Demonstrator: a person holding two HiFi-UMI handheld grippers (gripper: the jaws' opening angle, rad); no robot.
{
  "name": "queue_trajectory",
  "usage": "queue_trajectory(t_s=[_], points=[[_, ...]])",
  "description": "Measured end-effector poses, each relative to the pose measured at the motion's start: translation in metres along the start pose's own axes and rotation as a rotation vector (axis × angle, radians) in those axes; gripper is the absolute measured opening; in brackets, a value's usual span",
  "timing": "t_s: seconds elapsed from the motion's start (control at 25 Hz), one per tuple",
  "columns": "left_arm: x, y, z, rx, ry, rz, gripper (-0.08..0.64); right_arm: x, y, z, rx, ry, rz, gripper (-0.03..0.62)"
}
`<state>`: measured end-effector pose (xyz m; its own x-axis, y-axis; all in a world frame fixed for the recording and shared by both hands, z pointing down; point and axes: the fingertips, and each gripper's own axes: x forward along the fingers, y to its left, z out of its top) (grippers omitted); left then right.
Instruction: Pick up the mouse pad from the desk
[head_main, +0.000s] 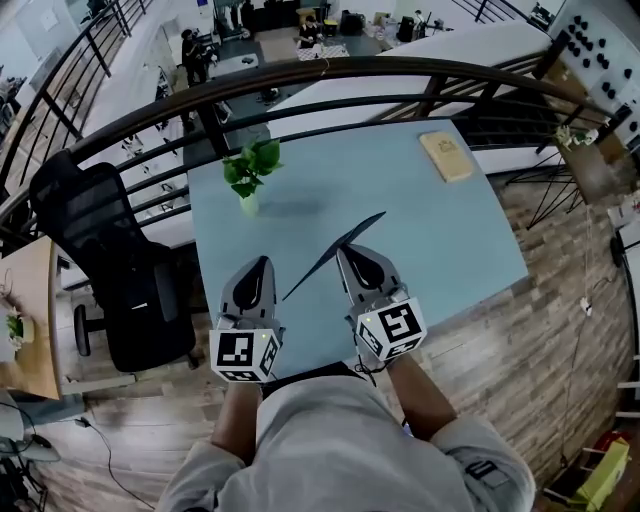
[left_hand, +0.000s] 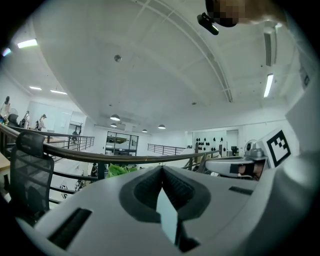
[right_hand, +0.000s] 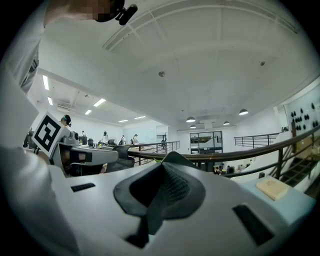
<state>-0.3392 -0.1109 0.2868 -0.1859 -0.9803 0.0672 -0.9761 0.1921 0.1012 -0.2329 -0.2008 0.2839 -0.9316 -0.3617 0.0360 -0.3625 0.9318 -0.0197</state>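
Observation:
The black mouse pad (head_main: 338, 250) is off the light blue desk (head_main: 440, 230) and shows edge-on as a thin dark sheet slanting from lower left up to the right. My right gripper (head_main: 343, 251) is shut on it near its middle. In the right gripper view a dark corner of the mouse pad (right_hand: 173, 156) sticks up past the closed jaws. My left gripper (head_main: 264, 261) hovers just left of the pad's lower end, shut, with nothing between its jaws.
A small green plant (head_main: 250, 170) in a white pot stands at the desk's far left. A tan flat object (head_main: 446, 156) lies at the far right. A curved dark railing (head_main: 330, 70) runs behind the desk, and a black office chair (head_main: 110, 260) stands to its left.

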Motion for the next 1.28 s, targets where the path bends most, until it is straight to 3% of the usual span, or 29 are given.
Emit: queue_trajectory(t_s=[1.28], points=[[0.014,0.012,-0.006,-0.001,0.009,-0.022,0.012,0.018,0.003,-0.006,-0.008,0.016,-0.001,0.006]])
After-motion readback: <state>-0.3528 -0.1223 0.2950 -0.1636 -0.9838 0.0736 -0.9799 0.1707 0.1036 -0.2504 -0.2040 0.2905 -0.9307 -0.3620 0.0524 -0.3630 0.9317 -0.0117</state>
